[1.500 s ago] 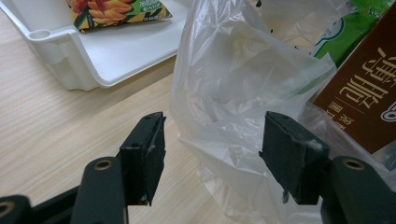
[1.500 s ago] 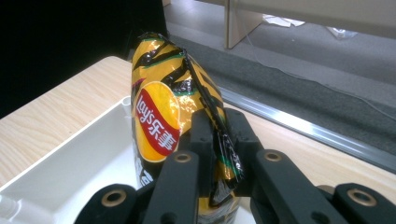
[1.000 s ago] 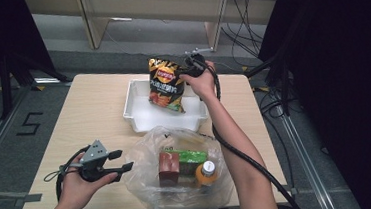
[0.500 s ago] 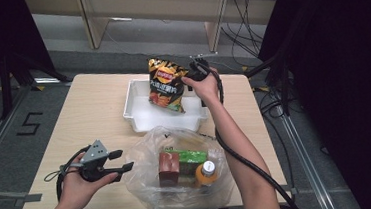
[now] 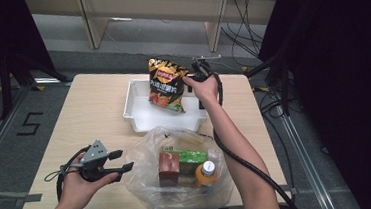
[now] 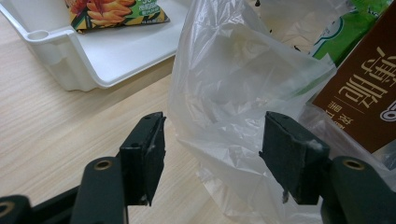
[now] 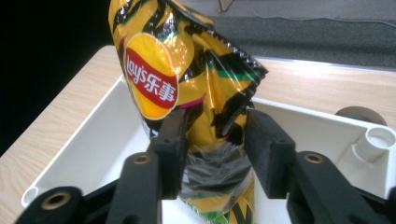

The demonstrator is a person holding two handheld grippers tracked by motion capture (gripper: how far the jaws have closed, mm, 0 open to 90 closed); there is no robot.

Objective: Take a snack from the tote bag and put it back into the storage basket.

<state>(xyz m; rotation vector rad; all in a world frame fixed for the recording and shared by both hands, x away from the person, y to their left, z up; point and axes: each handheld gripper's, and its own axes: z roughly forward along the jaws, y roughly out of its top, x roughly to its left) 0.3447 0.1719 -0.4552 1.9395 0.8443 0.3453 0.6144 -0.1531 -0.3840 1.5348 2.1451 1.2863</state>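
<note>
A yellow and black chip bag (image 5: 164, 83) stands tilted in the white tray (image 5: 146, 115) at the far middle of the table. My right gripper (image 5: 187, 79) reaches it from the right. In the right gripper view its jaws have just been closing, and the right gripper (image 7: 215, 140) pinches the chip bag (image 7: 177, 60) between its pads. My left gripper (image 5: 122, 160) hovers open at the near left, beside a clear plastic bag (image 5: 180, 185). In the left gripper view the left gripper (image 6: 212, 144) has the plastic bag's (image 6: 233, 93) film just beyond its pads, unpressed.
Inside the plastic bag lie a brown carton (image 5: 167, 168), a green pack (image 5: 190, 157) and an orange bottle (image 5: 206, 173). The tray's rim (image 6: 93, 60) sits just past the left gripper. Bare wooden tabletop (image 5: 89, 112) spreads to the left.
The right hand has shifted slightly at the chip bag's side and sits a little lower. The chip bag stays upright in the tray. The left hand has not moved.
</note>
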